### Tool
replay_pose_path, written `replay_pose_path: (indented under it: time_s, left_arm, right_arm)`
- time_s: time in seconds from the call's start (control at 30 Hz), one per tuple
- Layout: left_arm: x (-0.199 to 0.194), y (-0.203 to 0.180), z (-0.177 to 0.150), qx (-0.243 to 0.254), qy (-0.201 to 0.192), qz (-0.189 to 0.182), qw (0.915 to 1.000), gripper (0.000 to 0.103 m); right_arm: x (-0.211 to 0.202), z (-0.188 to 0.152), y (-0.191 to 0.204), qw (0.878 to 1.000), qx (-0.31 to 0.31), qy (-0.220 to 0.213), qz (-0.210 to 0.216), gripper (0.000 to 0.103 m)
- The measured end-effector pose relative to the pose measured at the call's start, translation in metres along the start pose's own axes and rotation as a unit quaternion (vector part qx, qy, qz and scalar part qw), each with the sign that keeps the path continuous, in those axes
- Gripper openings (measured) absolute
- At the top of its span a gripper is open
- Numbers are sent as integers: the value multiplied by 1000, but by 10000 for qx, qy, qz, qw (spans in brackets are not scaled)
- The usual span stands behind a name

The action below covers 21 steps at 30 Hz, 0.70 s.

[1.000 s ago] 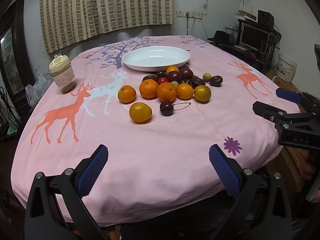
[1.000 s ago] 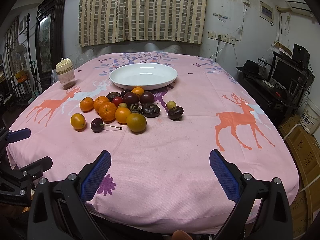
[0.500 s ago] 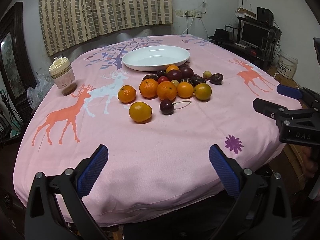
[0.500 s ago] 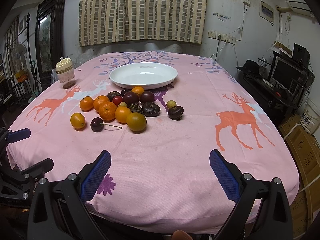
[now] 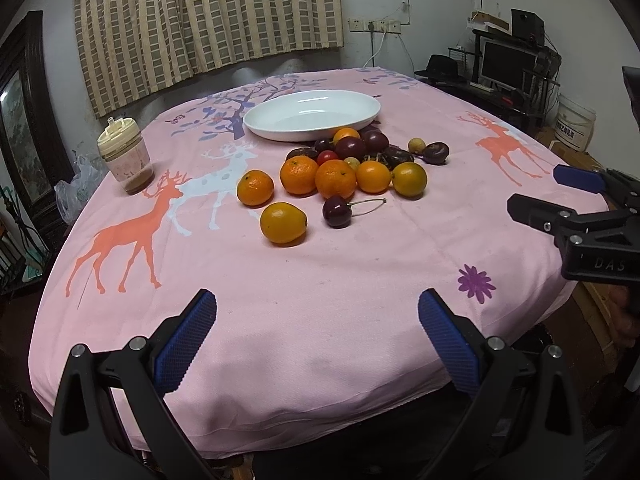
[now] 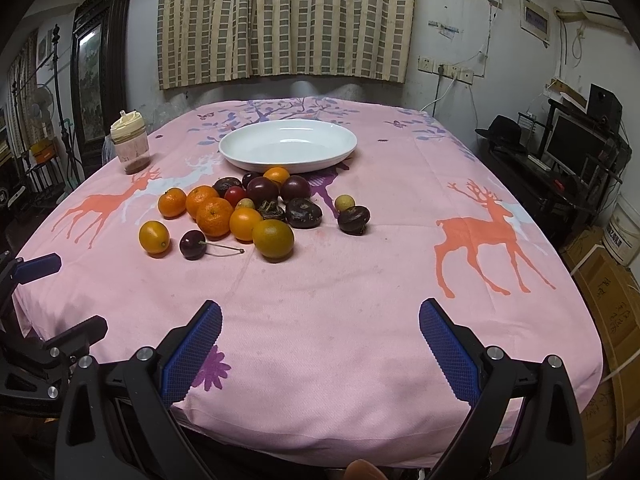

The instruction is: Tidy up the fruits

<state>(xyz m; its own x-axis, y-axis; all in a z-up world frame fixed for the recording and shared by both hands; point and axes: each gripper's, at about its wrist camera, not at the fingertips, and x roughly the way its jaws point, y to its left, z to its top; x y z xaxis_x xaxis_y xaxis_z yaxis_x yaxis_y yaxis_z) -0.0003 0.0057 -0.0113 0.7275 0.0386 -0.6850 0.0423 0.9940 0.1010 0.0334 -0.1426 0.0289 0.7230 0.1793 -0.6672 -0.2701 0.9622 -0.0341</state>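
A pile of fruit [image 5: 344,164] lies on the pink deer tablecloth [image 5: 280,320] in front of an empty white oval plate [image 5: 312,114]: several oranges, dark plums, a red tomato, small yellow fruits. One orange [image 5: 283,223] and a stemmed cherry [image 5: 337,211] lie nearest. The pile [image 6: 248,208] and the plate [image 6: 288,144] also show in the right wrist view. My left gripper [image 5: 316,332] is open and empty over the table's near edge. My right gripper [image 6: 320,340] is open and empty, also at the near edge; it shows at the right of the left wrist view [image 5: 560,196].
A lidded jar [image 5: 125,156] with brown contents stands at the table's far left. A desk with a monitor [image 6: 568,148] and a white bucket [image 6: 624,236] stand to the right of the table. Curtains hang behind.
The left gripper has tilted up and drawn slightly nearer the table, so the fruit sits lower in its view. The right gripper has barely moved. Both stay open.
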Motion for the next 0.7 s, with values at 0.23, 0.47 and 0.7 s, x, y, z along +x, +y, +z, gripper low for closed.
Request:
replay_pose_path:
  time_s: [0.23, 0.47, 0.7]
  left_arm:
    - [16, 43, -7, -673, 135, -236, 9974, 99]
    - [37, 70, -5, -899, 208, -530, 9943, 95]
    - [63, 73, 16, -701, 364, -889, 9929, 72]
  right_arm:
    - [17, 0, -5, 9990, 273, 106, 349, 99]
    - [56, 12, 3, 9958, 155, 449, 783, 69]
    - [102, 46, 10, 9903, -3, 811, 1131, 61]
